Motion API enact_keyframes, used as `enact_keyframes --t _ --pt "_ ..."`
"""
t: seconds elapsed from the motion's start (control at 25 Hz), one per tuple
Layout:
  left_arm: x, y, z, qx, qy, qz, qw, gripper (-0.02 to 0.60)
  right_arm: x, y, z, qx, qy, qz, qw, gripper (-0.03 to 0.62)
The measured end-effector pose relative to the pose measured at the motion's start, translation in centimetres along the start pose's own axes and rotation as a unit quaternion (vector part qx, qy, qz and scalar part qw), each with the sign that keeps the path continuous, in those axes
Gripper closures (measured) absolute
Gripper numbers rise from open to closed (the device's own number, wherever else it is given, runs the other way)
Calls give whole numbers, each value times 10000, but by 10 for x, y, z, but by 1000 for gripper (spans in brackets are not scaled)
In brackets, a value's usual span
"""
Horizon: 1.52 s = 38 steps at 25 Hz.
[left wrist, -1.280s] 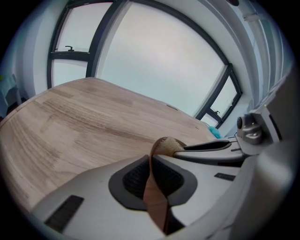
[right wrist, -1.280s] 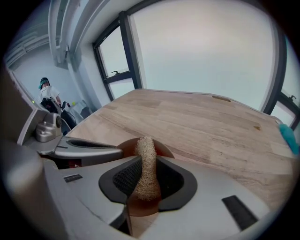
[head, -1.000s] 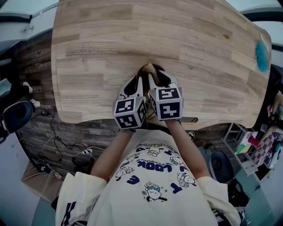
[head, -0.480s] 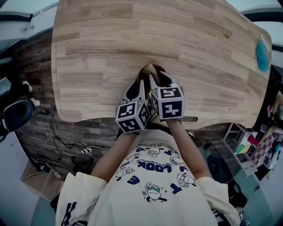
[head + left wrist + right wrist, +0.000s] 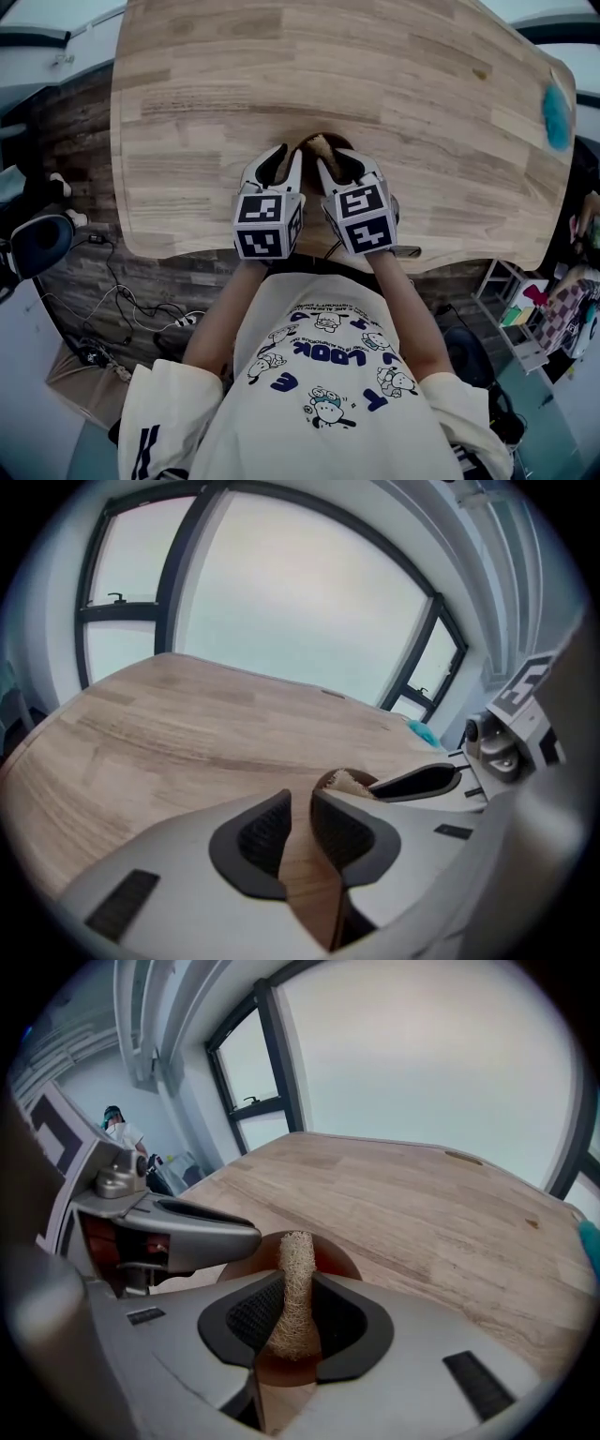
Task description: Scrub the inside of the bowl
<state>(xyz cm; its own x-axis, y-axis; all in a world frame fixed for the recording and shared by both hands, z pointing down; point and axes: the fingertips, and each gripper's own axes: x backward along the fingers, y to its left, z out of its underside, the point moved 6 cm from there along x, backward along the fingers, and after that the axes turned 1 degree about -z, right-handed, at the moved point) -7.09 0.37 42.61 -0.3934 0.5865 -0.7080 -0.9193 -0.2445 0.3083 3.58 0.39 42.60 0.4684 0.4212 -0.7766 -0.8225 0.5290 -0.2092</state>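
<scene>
Wooden table (image 5: pixel 281 75) | small brown bowl (image 5: pixel 336 1256) | right tongs (image 5: pixel 298 1297) clamped on loofah scrubber (image 5: pixel 297 1265) | left tongs (image 5: pixel 300 808) just opening, empty

Two tongs (image 5: pixel 289 161) (image 5: pixel 336 161), one bowl (image 5: pixel 332 1254), one scrubber (image 5: pixel 296 1288), one table (image 5: pixel 328 75).

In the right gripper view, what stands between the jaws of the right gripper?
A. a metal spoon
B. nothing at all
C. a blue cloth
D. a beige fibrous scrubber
D: the right gripper has its pads pressed on both sides of a beige fibrous scrubber, which stands up over the brown bowl.
</scene>
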Motion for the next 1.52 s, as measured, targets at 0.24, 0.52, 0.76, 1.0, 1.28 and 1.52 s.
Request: enact_keyframes --t 0.24,0.52,0.76,1.0,1.28,1.52 --pt "-22 -3 -5 -416 588 578 9957 480 -1 -4 -1 116 58 -260 9996 508" --pt "-27 -7 -4 -272 571 666 9958 528 -2 -3 -3 123 76 -120 9998 510" --pt "-24 -6 -1 49 447 413 9981 531 -3 -2 -5 54 -69 424 9991 508" --pt "-21 -5 3 438 339 292 9980 532 -2 -7 -6 -43 -219 684 9974 508" --pt "-18 -8 7 938 204 27 9954 532 0 -10 -6 -217 -402 1005 9939 508" --pt "-19 -10 10 1105 174 -114 9937 532 2 -13 -7 -212 -459 903 9946 508"
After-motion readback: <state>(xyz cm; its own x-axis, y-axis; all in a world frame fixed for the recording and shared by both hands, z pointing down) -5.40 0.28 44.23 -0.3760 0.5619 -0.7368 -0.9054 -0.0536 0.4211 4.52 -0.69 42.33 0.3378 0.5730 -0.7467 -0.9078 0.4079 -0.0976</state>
